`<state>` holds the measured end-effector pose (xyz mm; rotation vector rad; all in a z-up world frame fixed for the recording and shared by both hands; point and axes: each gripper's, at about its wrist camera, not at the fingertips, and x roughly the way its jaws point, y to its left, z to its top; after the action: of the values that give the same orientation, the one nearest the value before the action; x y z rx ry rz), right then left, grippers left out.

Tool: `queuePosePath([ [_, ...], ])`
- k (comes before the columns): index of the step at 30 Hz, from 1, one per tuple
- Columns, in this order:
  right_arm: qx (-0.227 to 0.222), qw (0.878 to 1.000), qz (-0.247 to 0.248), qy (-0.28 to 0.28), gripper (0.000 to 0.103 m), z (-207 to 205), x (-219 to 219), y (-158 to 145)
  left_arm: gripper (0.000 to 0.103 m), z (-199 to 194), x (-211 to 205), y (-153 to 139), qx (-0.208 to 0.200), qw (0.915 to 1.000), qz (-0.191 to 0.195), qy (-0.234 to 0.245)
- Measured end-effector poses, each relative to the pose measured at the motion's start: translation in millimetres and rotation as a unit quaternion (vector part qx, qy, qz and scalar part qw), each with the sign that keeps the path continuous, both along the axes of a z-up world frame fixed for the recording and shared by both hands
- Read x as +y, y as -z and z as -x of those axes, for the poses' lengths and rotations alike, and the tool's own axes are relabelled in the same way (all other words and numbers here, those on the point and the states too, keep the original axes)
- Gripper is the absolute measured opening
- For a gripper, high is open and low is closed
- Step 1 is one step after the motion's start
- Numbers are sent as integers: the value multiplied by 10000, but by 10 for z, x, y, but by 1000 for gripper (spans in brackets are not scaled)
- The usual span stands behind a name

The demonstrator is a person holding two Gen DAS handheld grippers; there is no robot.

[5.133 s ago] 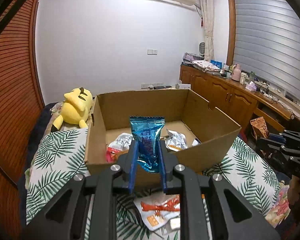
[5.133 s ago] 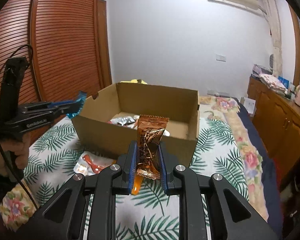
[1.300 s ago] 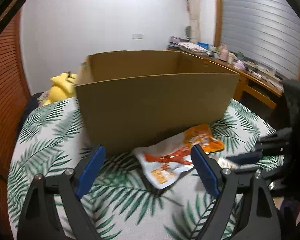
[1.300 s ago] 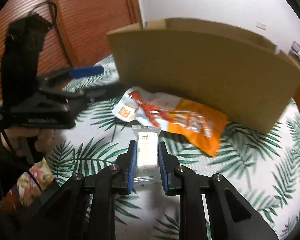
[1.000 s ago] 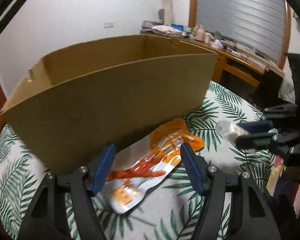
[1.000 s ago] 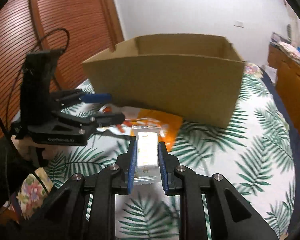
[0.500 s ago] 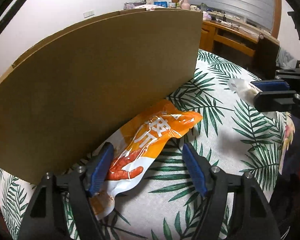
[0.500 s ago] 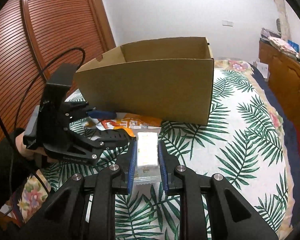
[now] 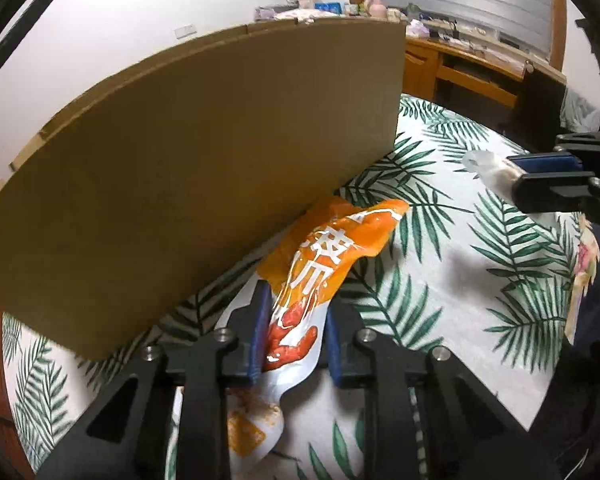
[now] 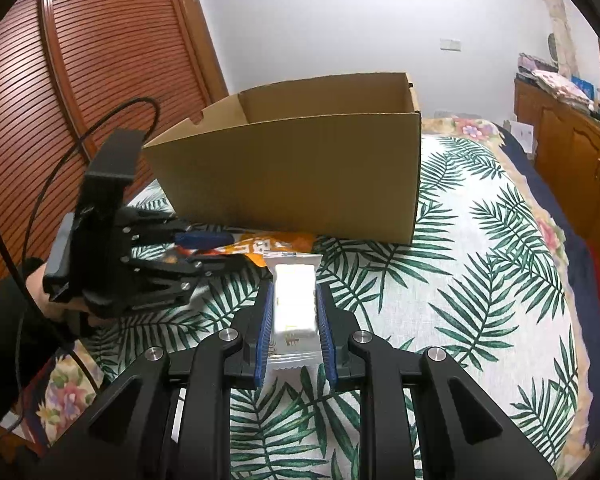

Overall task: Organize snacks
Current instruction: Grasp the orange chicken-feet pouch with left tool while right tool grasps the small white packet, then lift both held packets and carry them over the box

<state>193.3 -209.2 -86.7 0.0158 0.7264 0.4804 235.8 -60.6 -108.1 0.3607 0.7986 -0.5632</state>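
Observation:
An orange and white snack pouch (image 9: 332,248) lies on the leaf-print cover against the front wall of the cardboard box (image 9: 180,152). My left gripper (image 9: 296,332) has its jaws closing on the pouch's near end, and the blue pads pinch the crumpled film. In the right wrist view the left gripper (image 10: 212,248) sits low beside the box (image 10: 292,168), over the pouch (image 10: 276,246). My right gripper (image 10: 294,320) is shut on a white snack packet (image 10: 294,296), held above the cover. The same right gripper (image 9: 516,170) and packet (image 9: 484,164) show at the right edge of the left wrist view.
The leaf-print bed cover (image 10: 480,280) spreads right of the box. A slatted wooden door (image 10: 80,60) stands at the left, wooden cabinets (image 10: 572,152) along the right wall. A person's hand (image 10: 40,292) and a black cable (image 10: 52,160) are at the left.
The left jaws stood wide around the orange pouch and have now come together on its near end. The right gripper keeps the white packet and has barely moved.

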Motion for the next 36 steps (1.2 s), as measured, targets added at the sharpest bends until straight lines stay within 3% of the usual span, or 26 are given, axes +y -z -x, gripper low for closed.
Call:
queuePosePath([
  [6,-20,10000,-7,11,20,46,36,20,16,195,203,-135,-161,9981,539,-261],
  [26,-232,9996,-93,105,20,187,41,-114,10,546,338,-604,-880,9864,1229,-652],
  [36,-535,9983,-113,200,20,315,-12,-419,10,652,396,-974,-1219,9791,1431,-772],
])
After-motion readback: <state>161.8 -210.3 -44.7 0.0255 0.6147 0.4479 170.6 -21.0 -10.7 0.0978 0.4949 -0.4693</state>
